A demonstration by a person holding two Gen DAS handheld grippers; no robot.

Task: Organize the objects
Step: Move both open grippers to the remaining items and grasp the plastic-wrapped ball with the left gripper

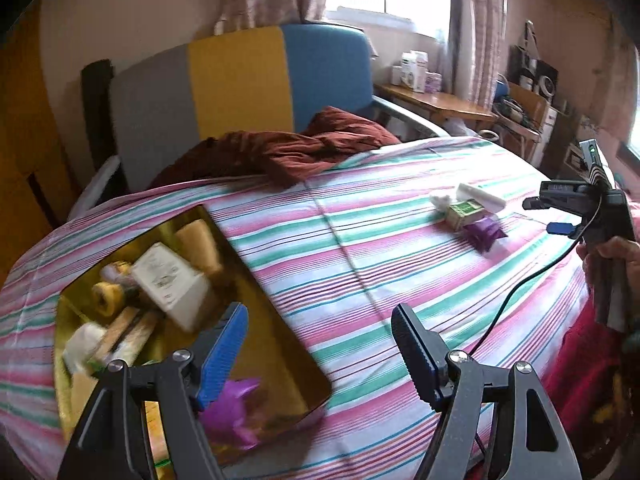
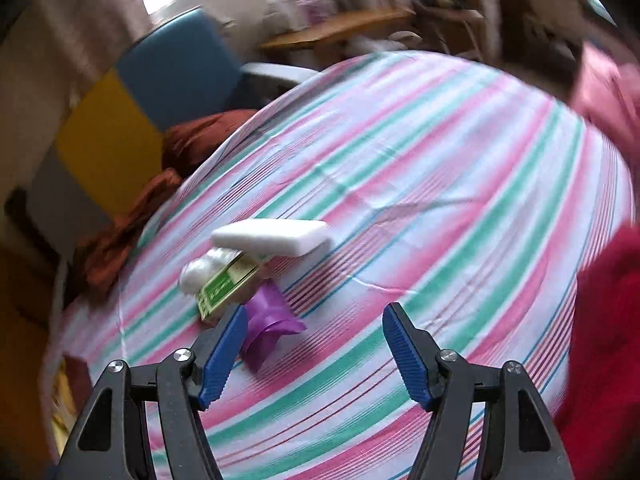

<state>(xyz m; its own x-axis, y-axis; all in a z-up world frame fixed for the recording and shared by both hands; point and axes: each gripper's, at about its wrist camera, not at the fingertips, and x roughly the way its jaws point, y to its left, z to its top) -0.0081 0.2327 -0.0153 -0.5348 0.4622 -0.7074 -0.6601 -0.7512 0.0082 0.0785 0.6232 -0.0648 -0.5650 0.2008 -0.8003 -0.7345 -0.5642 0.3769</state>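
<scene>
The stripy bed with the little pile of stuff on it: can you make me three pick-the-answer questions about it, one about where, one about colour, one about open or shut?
1. Where does the flat white foam block lie?
A. in the yellow box
B. on the striped bedsheet, in the small pile
C. on the wooden table

2. What colour is the crumpled plastic packet beside the green-and-white carton?
A. purple
B. orange
C. black

3. How is the right gripper?
A. shut on the carton
B. shut on nothing
C. open, holding nothing

Answers: 1 B, the block rests atop the pile on the striped bedsheet. 2 A, the packet is plainly purple. 3 C, only sheet shows between its blue pads.
</scene>
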